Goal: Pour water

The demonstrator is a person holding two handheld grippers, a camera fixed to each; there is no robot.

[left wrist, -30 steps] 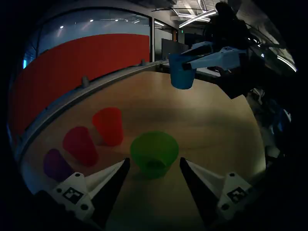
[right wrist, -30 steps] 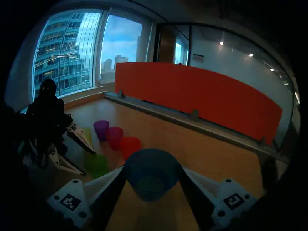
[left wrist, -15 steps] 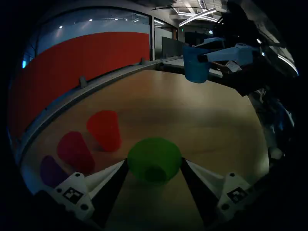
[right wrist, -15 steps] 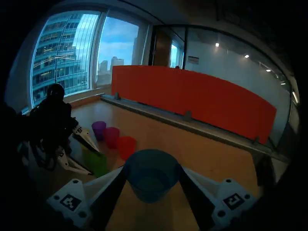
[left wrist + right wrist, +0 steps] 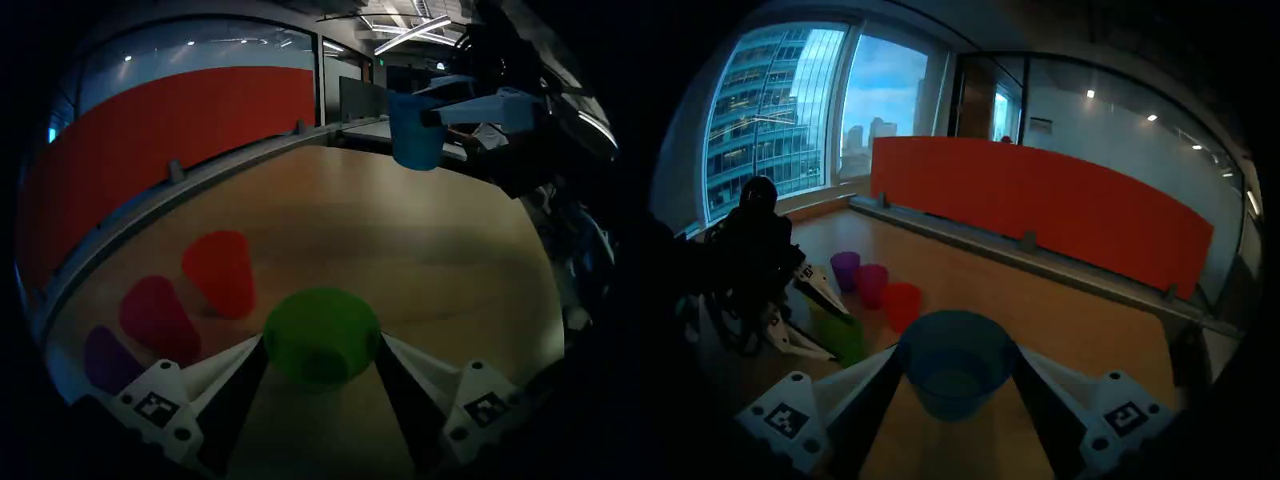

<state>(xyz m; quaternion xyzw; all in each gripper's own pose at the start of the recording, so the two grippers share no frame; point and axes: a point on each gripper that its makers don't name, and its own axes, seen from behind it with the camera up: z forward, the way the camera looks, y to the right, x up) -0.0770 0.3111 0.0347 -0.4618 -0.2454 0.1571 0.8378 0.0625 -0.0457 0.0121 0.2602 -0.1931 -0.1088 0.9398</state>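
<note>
A green cup (image 5: 320, 340) stands on the wooden table (image 5: 400, 240), right between the fingers of my left gripper (image 5: 322, 342). The gripper is open, its tips close on either side of the cup. My right gripper (image 5: 958, 356) is shut on a blue cup (image 5: 956, 364), held upright above the table with a little water in the bottom. In the left gripper view the blue cup (image 5: 416, 140) hangs high at the far right in the right gripper (image 5: 432, 118). The right gripper view shows the left gripper (image 5: 822, 318) around the green cup (image 5: 842, 338).
A red cup (image 5: 220, 272), a magenta cup (image 5: 156, 318) and a purple cup (image 5: 108, 360) stand in a row left of the green one. An orange partition (image 5: 1056, 200) on a rail borders the table's far side. A dark gloved hand (image 5: 752, 248) holds the left gripper.
My left gripper has moved forward, so the green cup now lies between its fingers instead of ahead of them. The right gripper has carried the blue cup higher and farther off.
</note>
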